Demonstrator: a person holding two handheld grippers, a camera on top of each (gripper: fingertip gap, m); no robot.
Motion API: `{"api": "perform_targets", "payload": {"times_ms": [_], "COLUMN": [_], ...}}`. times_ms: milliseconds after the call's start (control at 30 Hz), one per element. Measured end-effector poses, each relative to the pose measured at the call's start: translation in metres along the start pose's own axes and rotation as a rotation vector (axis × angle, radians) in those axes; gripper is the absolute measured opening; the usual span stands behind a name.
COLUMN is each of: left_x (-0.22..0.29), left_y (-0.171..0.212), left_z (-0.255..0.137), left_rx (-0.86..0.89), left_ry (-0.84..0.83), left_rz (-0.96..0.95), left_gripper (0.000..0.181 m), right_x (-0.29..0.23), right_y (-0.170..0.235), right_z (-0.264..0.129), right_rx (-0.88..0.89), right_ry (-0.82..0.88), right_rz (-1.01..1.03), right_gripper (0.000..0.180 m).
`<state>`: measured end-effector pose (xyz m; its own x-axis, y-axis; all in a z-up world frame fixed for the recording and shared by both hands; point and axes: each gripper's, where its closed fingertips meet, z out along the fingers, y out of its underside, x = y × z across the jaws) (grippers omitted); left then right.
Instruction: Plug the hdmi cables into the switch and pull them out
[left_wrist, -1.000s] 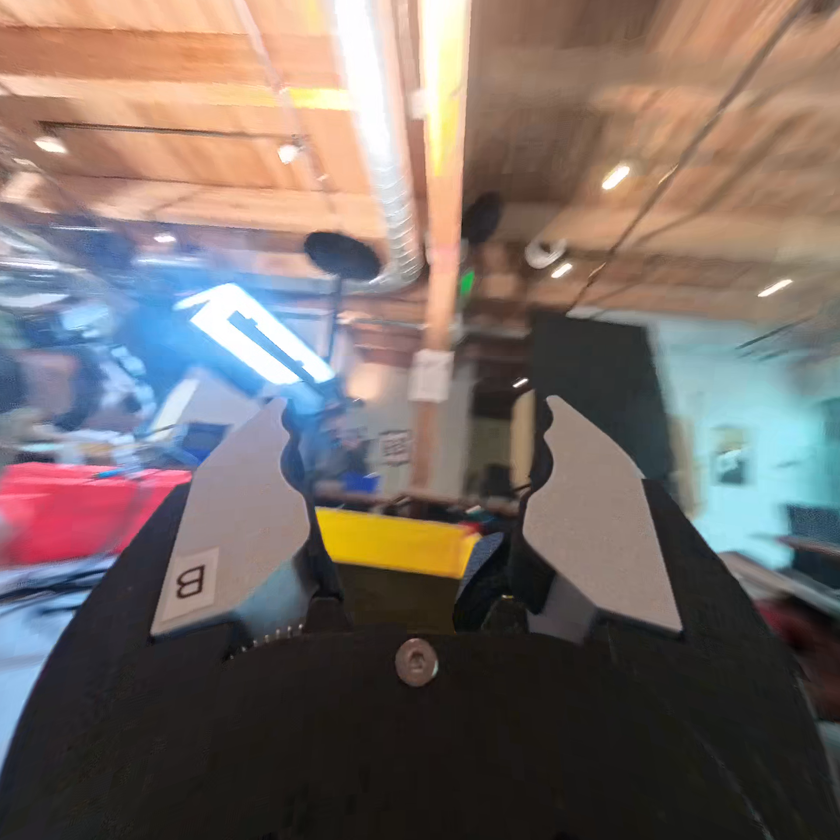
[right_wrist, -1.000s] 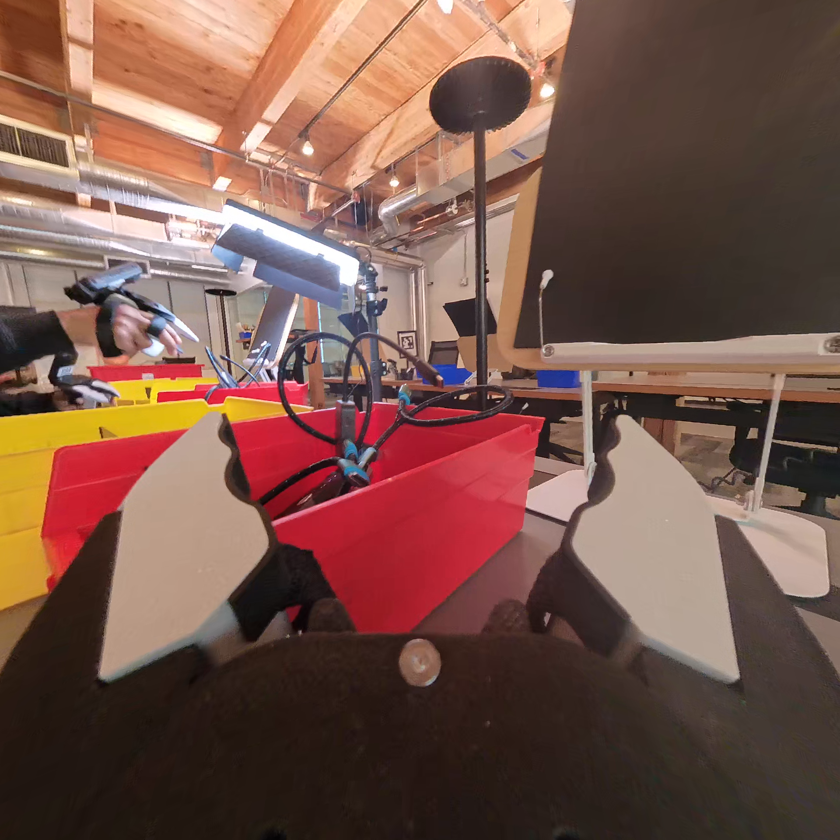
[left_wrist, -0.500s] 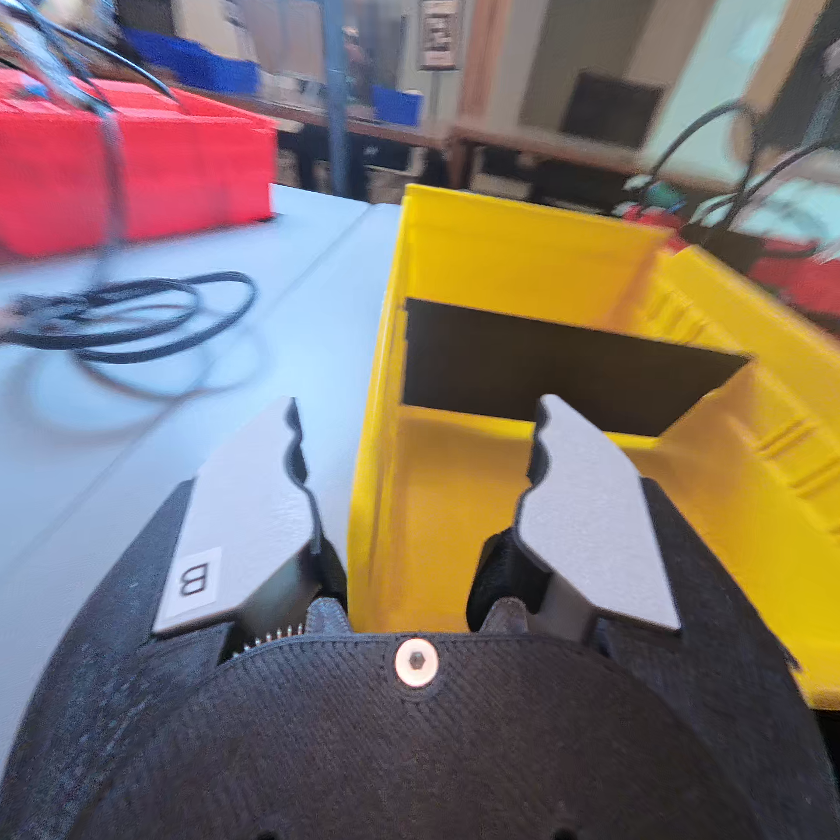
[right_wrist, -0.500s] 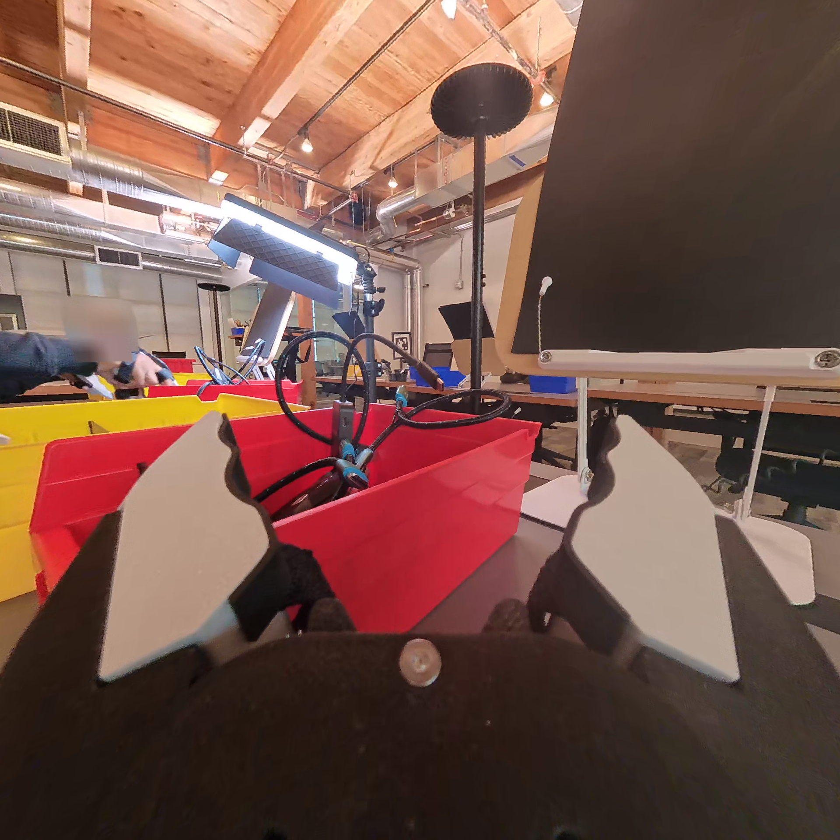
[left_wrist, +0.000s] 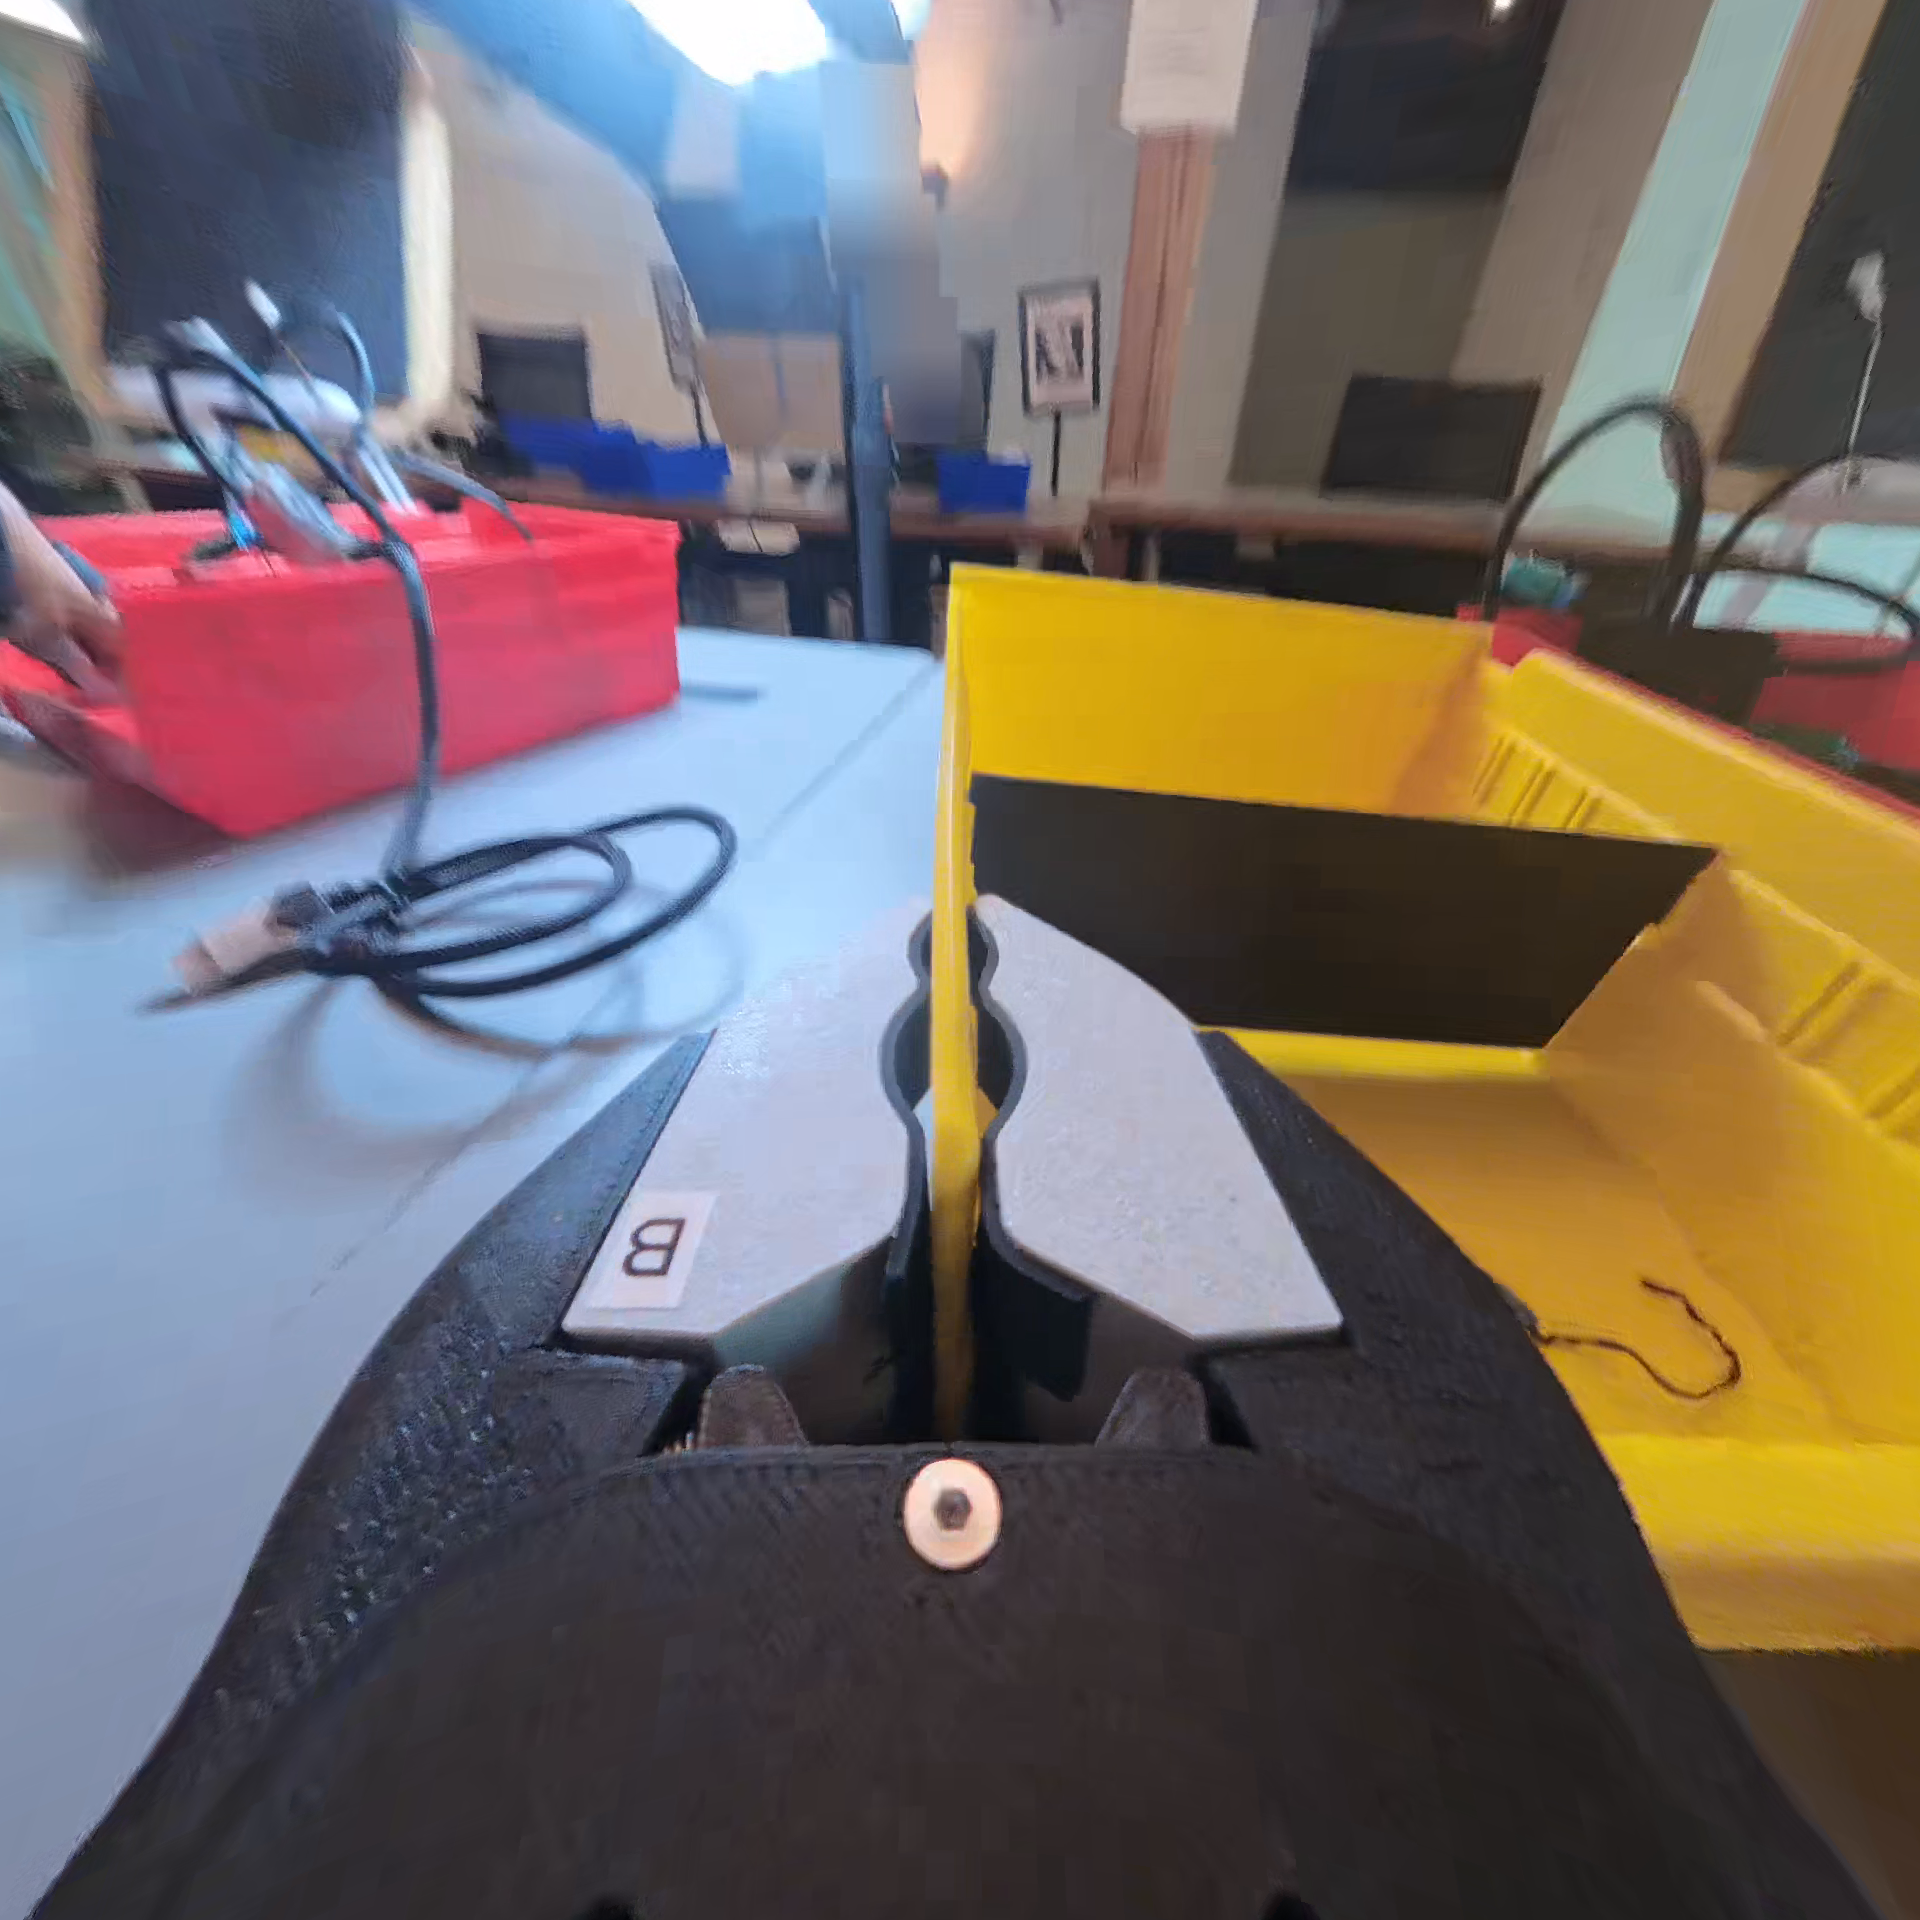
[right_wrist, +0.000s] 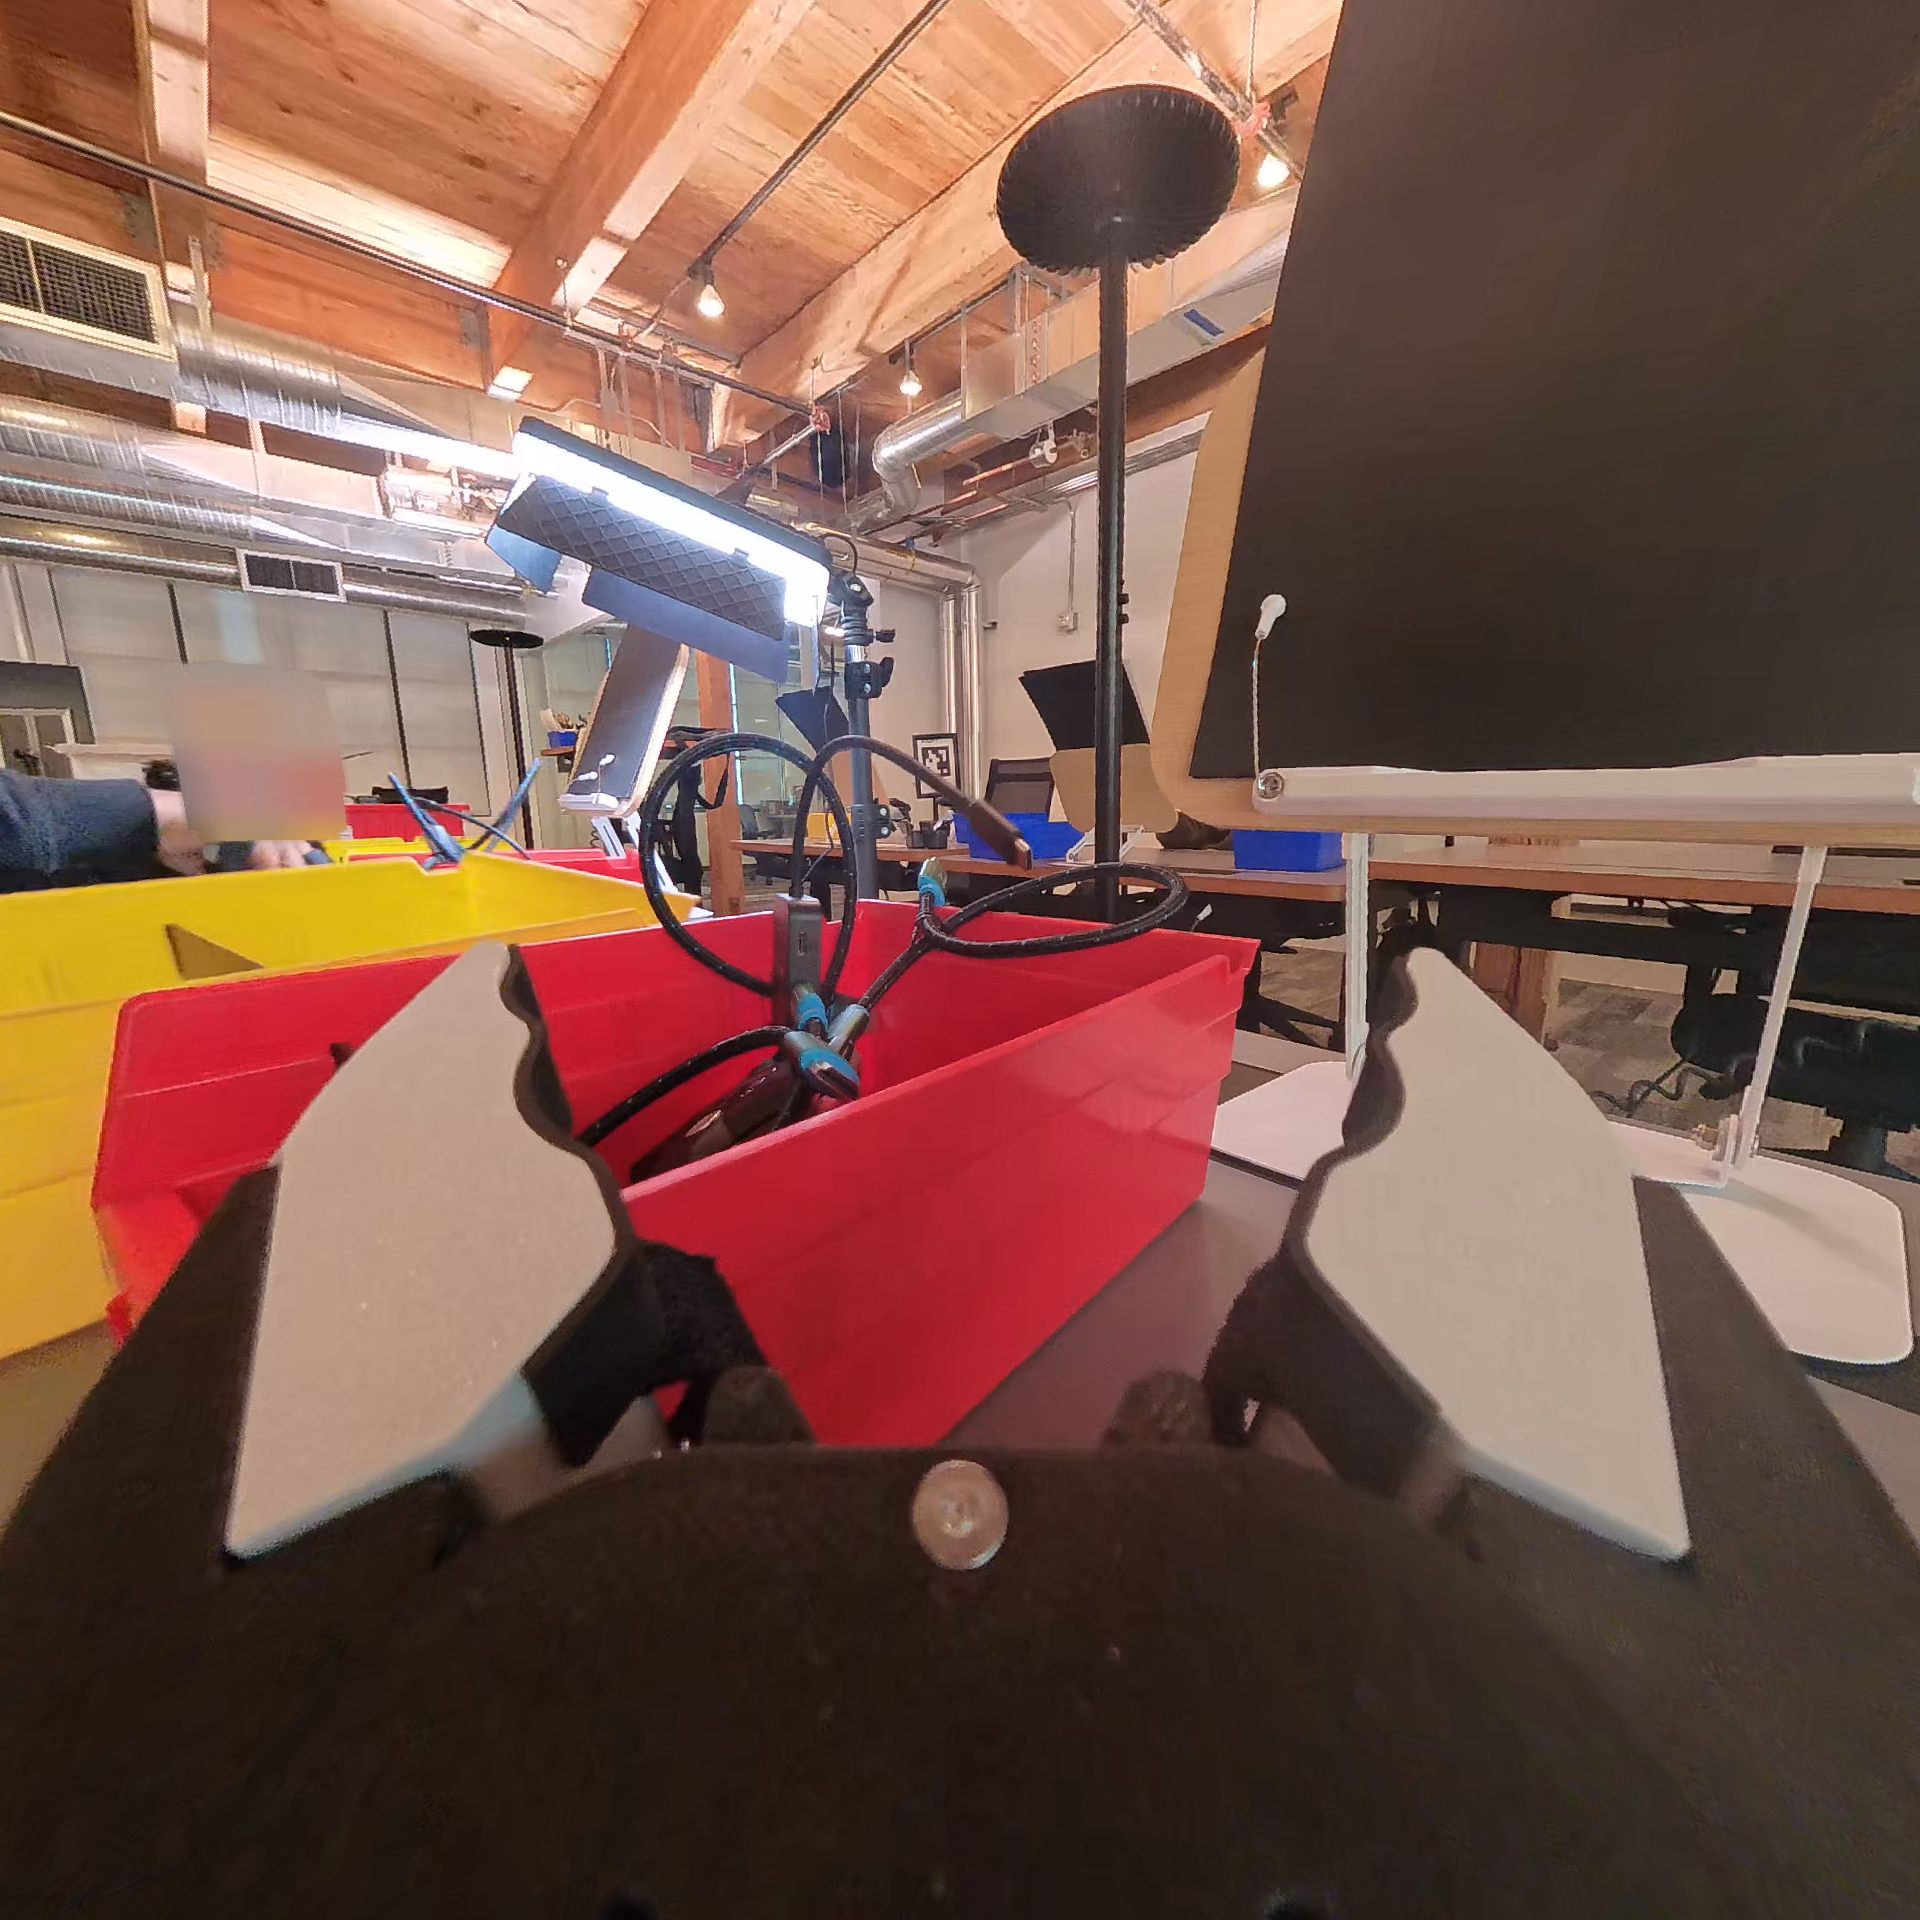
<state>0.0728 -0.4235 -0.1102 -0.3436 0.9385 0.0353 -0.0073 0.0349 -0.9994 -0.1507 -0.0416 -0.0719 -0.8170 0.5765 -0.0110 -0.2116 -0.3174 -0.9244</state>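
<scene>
Both wrist views low at table height, close to bins; yellow bin (left_wrist: 1195, 675) (right_wrist: 312, 914) shared.

Left gripper clamped on a thin wall, right gripper spread wide.

The left gripper (left_wrist: 951, 940) has its two grey fingers (left_wrist: 790, 1143) drawn almost together, each pressed against one face of the yellow bin wall (left_wrist: 954, 1060) that runs straight up between them; it points level and forward. The right gripper (right_wrist: 956, 997) sits level as well, its grey fingers (right_wrist: 416, 1216) far apart, with nothing between them and touching nothing.
</scene>
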Motion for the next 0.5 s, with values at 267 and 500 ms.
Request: {"api": "perform_targets", "payload": {"times_ms": [267, 500], "left_x": [-0.017, -0.022], "left_y": [-0.043, -0.043], "left_z": [-0.033, -0.035], "left_rx": [0.287, 0.292], "left_ry": [-0.199, -0.227], "left_rz": [0.152, 0.165], "left_gripper": [0.0, 0.001], "right_x": [0.003, -0.03], "right_y": [-0.004, -0.098], "right_z": [-0.002, -0.031], "right_rx": [0.02, 0.421], "right_ry": [0.019, 0.119], "right_rz": [-0.018, -0.306], "right_gripper": [0.145, 0.118]}}
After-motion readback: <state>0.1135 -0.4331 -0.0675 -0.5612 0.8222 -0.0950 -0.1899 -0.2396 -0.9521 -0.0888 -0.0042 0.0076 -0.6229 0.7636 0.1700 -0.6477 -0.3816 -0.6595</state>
